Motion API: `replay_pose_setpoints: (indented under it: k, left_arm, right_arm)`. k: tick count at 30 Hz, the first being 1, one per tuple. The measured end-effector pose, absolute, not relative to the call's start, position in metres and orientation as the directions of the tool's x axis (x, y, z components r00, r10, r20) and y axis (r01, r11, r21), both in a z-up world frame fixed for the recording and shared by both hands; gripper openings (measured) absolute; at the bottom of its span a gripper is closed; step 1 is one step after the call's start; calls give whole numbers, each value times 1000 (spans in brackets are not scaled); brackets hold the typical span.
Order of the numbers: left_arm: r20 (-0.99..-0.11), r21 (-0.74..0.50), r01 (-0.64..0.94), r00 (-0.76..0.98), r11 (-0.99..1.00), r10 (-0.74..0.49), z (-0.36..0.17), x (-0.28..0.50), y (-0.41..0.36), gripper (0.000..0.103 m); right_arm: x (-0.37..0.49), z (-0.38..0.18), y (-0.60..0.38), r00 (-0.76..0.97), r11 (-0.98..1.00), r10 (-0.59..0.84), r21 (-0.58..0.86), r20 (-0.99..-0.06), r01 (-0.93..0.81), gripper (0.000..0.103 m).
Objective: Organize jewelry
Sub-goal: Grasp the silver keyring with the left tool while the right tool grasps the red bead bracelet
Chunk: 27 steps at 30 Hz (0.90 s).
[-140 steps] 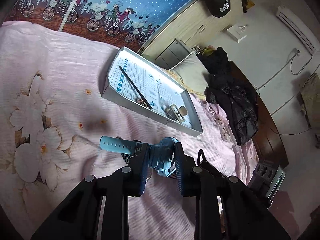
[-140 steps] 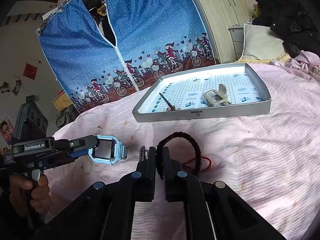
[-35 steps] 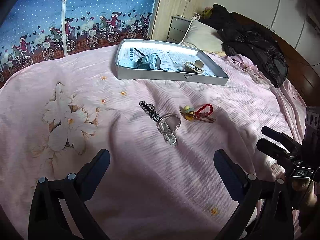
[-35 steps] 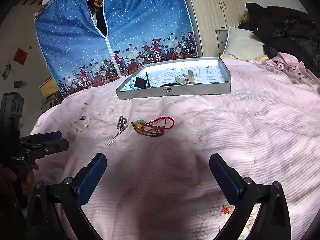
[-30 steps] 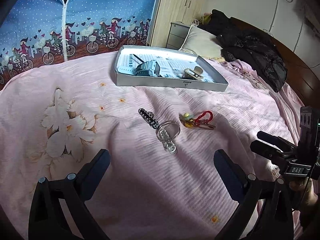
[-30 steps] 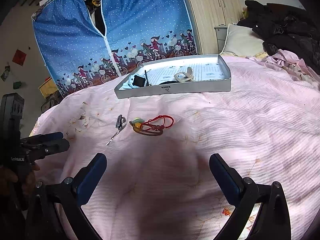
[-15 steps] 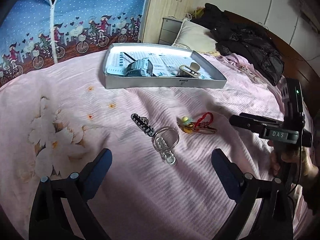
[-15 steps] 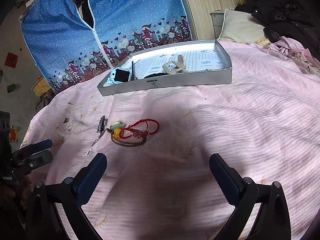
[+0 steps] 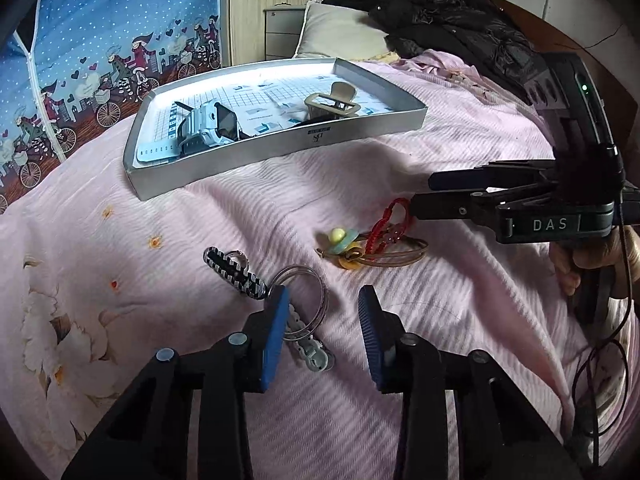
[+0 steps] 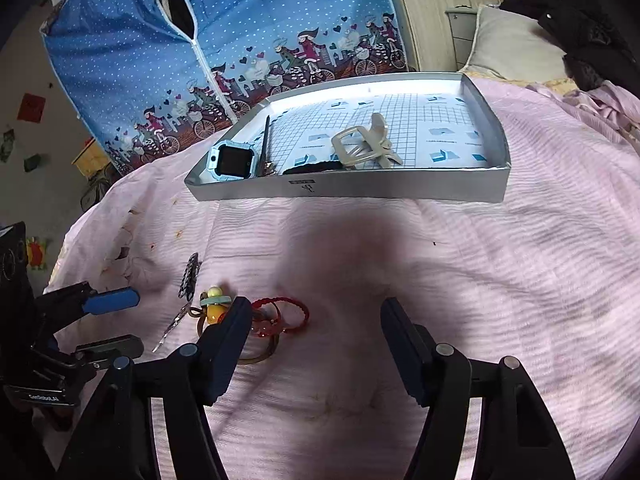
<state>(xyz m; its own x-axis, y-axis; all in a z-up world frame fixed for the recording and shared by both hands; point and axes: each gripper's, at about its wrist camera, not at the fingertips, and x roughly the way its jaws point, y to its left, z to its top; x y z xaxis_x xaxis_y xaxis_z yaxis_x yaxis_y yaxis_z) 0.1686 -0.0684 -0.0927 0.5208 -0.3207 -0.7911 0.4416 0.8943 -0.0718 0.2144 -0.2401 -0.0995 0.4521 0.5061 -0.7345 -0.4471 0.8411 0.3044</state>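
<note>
- The left gripper [image 9: 322,312] sits at the bottom centre of the left view, jaws spread and holding nothing, low over the pink bedspread [image 9: 420,168].
- Just ahead of its left finger lie a wire ring [image 9: 305,300] and a striped hair clip [image 9: 234,272], touching each other, left of centre.
- The right gripper [image 9: 420,192] reaches in from the right edge of the left view, its tips just beside the red cord [image 9: 386,220].
- In the right view the right gripper [image 10: 316,320] fills the bottom, jaws spread and empty; its left finger overlaps the red cord [image 10: 288,312] in the picture, and whether it touches cannot be told.
- A bead charm [image 9: 340,238] and a brown band [image 9: 394,258] lie tangled with the cord, centre of the left view.
- The tray [image 9: 280,156] rests on the bed in the upper half of both views.
- Inside it: a blue watch [image 10: 230,160] at its left end, a dark stick [image 10: 265,140] beside the watch, a beige claw clip [image 10: 366,142] near the middle, and something black [image 10: 316,167] against the front wall.
</note>
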Motion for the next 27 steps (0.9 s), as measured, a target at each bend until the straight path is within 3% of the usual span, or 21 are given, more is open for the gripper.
replay_pose_setpoints:
  k: [8, 9, 10, 11, 14, 20, 27]
  left_arm:
    - [-816, -76, 461, 481, 884, -321, -104, 175, -69, 30]
    - [-818, -78, 456, 479, 887, -318, -105, 175, -69, 26]
    - [-818, -87, 450, 477, 889, -321, -105, 175, -68, 14]
    - [-816, -98, 445, 476, 890, -328, -105, 177, -65, 8]
    - [-800, -128, 422, 490, 897, -345, -101, 177, -57, 7]
    - [-750, -309, 325, 494, 894, -439, -90, 184, -20, 2]
    - [-689, -481, 222, 502, 848, -522, -80, 190, 17, 0]
  right_arm:
    - [216, -107, -218, 401, 823, 475, 234, -783, -518, 47]
    - [217, -109, -215, 394, 822, 470, 228, -790, -522, 45]
    - [219, -111, -212, 386, 820, 466, 224, -796, -527, 44]
    - [219, -112, -210, 381, 819, 460, 216, -802, -532, 41]
    - [221, -115, -206, 375, 816, 449, 202, -811, -542, 32]
    - [222, -115, -207, 394, 823, 438, 184, -808, -538, 11]
    - [217, -111, -217, 451, 838, 461, 209, -764, -503, 7]
